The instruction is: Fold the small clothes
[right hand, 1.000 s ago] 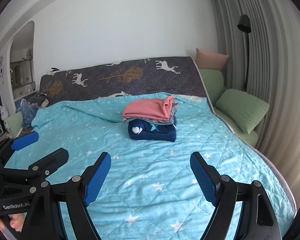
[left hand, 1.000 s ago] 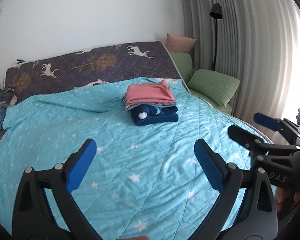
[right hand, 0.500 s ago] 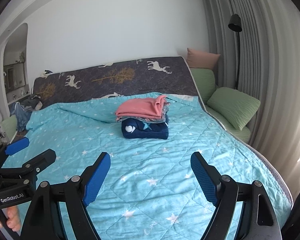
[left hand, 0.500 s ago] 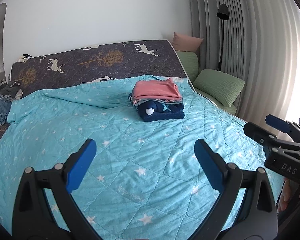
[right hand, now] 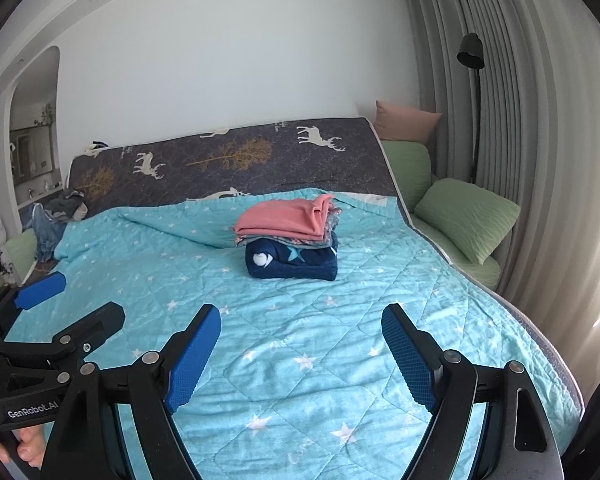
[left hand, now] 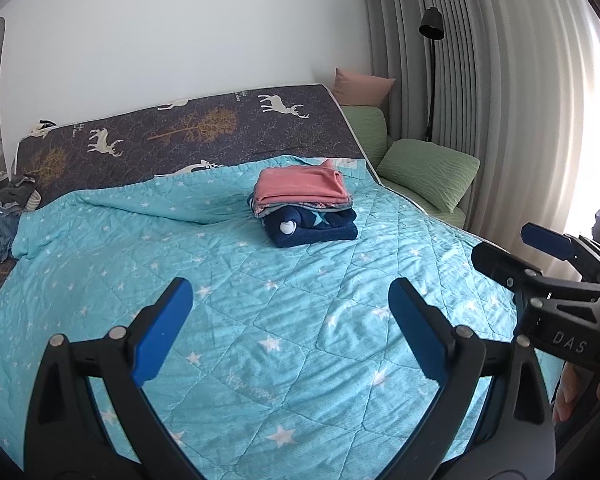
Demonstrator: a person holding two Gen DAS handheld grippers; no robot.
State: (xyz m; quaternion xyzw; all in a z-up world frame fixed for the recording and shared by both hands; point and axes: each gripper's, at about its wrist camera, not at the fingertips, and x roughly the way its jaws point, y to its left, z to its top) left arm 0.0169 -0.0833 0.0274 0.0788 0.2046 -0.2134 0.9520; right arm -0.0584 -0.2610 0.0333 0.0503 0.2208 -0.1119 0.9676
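A neat stack of folded clothes (left hand: 306, 206) (right hand: 290, 240) rests on the turquoise star quilt (left hand: 260, 320) (right hand: 300, 340), a pink garment on top and a navy one with a star at the bottom. My left gripper (left hand: 290, 308) hovers open over the quilt's near part, well short of the stack, nothing between its blue pads. My right gripper (right hand: 300, 334) is likewise open and empty. Each gripper shows at the edge of the other's view: the right gripper (left hand: 512, 248) on the right, the left gripper (right hand: 76, 300) on the left.
A dark deer-print mattress cover (left hand: 188, 136) lies behind the quilt. Green pillows (left hand: 428, 176) and a pink cushion (left hand: 362, 88) line the right side by grey curtains (left hand: 500, 120) and a black floor lamp (left hand: 432, 32). Loose clothes (left hand: 8, 208) are heaped at the far left.
Both views have drifted a little, the stack sliding slightly in the frames. Both grippers stayed open and empty; nothing on the bed moved.
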